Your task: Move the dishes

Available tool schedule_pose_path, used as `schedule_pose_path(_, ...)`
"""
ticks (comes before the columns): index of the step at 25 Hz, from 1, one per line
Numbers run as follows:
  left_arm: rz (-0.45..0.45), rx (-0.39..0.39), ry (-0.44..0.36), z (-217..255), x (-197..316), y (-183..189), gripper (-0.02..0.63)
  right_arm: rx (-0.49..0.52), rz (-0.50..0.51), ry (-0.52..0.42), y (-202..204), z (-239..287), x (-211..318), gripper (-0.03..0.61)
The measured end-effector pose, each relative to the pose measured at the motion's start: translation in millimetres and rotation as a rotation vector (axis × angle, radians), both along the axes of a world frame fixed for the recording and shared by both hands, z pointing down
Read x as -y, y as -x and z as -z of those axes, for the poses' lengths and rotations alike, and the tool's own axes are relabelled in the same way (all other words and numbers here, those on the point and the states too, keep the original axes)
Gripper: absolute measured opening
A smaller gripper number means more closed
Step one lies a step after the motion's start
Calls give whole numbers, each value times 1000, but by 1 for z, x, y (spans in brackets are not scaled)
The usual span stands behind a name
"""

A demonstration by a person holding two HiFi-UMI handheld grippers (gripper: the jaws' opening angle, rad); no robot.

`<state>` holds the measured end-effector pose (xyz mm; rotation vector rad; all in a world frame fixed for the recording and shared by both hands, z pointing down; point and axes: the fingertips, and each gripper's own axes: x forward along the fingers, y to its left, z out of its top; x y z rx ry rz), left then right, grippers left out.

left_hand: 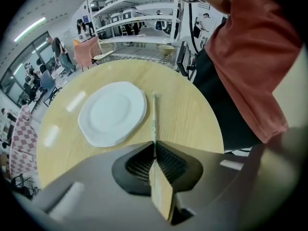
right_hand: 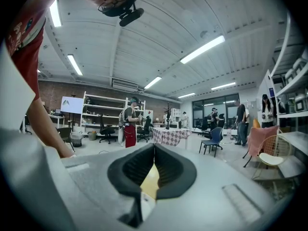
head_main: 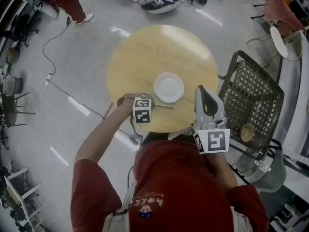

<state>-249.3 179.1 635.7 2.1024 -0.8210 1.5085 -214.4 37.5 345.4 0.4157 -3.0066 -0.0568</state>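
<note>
A white plate (head_main: 169,87) (left_hand: 113,112) lies on the round wooden table (head_main: 145,57) (left_hand: 192,109), towards its near edge. A thin chopstick-like utensil (left_hand: 154,114) (head_main: 165,106) lies on the table beside the plate. My left gripper (head_main: 145,106) (left_hand: 154,146) points steeply down at the table's near edge, shut on the near end of that utensil. My right gripper (head_main: 203,92) (right_hand: 154,148) is held level over the table's near right edge, shut with nothing between its fingers. It looks out across the room, so the plate is not in the right gripper view.
A black mesh rack (head_main: 251,100) stands just right of the table, with a small tan bowl (head_main: 246,132) on it. Cables (head_main: 58,86) run over the floor at the left. A person in red trousers (head_main: 67,1) stands at the far left.
</note>
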Motion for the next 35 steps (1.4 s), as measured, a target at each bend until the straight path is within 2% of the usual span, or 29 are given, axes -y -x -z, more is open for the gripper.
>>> schedule_pose_path(5, 33, -3, -2, 0, 0, 0, 29, 7, 2, 0, 0, 2, 0, 3)
schedule_pose_path(14, 36, 17, 29, -1, -1, 1, 29, 19, -3, -3, 0, 5, -1, 3)
schedule_pose_path(23, 49, 57, 26, 0, 0, 0, 29, 31, -8, -4, -7, 9, 4, 3)
schedule_pose_path(35, 69, 83, -15, 29, 0, 5, 29, 49, -12, -1, -11, 12, 4, 3)
